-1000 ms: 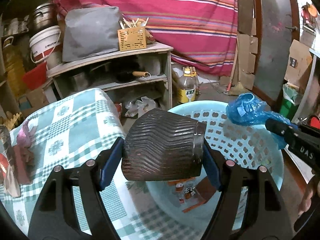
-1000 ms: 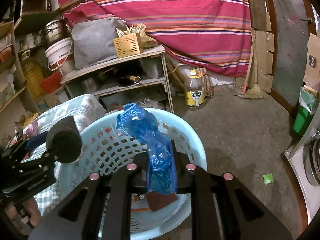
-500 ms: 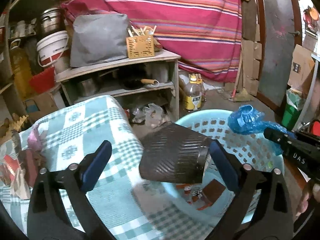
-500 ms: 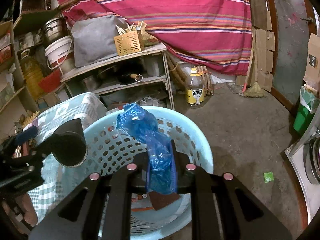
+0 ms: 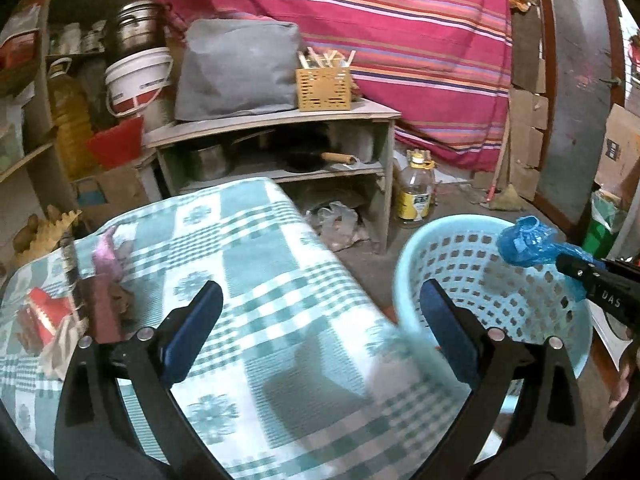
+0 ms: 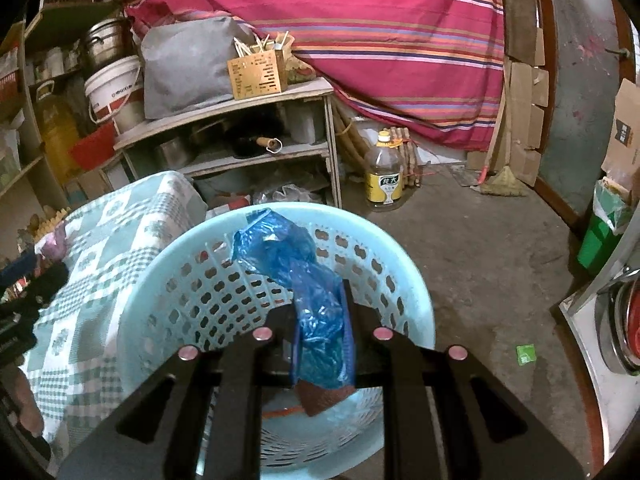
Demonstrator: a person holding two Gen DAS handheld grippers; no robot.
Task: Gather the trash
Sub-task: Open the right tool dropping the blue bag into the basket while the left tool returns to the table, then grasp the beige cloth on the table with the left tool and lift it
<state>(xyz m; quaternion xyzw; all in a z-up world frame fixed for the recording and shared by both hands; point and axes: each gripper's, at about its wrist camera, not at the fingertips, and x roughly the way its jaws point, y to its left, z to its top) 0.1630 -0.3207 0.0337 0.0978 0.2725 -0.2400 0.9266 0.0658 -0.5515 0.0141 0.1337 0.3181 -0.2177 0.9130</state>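
So my left gripper (image 5: 320,328) sits over the table (image 5: 256,264), basket (image 5: 480,256) just off to its right. My right gripper (image 6: 322,328) is over the basket, bag (image 6: 296,276) in it. Shelf (image 5: 276,120) straight ahead, bottle (image 5: 416,188) beside it.

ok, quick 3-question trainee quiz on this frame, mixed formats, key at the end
1. True or false: the left hand-held gripper holds a dark ribbed cup.
2. What is the right hand-held gripper shut on? A) green wrapper B) blue plastic bag C) oil bottle
3. Fill in: the held item hangs over the light blue perforated ____.

Key
1. False: its jaws stand wide open over the checked tablecloth, nothing between them.
2. B
3. basket
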